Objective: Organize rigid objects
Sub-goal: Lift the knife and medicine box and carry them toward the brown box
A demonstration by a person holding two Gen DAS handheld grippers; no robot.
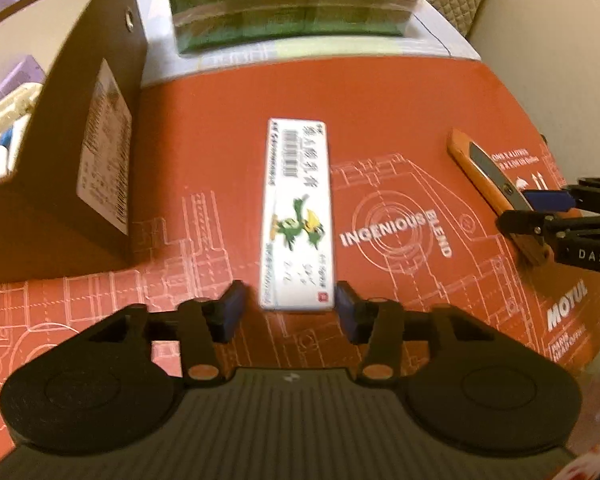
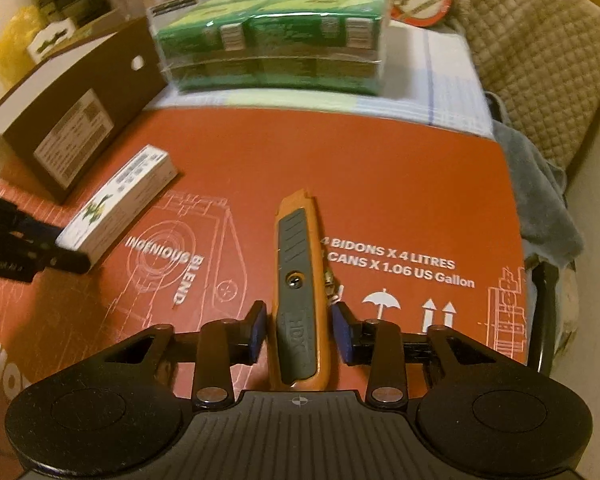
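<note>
A long white box with a green cartoon figure (image 1: 298, 212) lies on the red Motul cardboard (image 1: 380, 112). My left gripper (image 1: 290, 310) is open, its blue pads just at the box's near end, one on each side, not touching. The box also shows in the right wrist view (image 2: 120, 202). An orange and grey utility knife (image 2: 300, 284) lies on the cardboard between the open pads of my right gripper (image 2: 299, 326), small gaps on both sides. In the left wrist view the knife (image 1: 488, 176) and the right gripper (image 1: 540, 208) show at the right edge.
A brown cardboard box with a white label (image 1: 60, 152) stands at the left, open on top with items inside. A shrink-wrapped pack of green cartons (image 1: 296, 0) sits at the back. A quilted beige cushion (image 2: 540, 60) and grey cloth (image 2: 540, 184) lie at the right.
</note>
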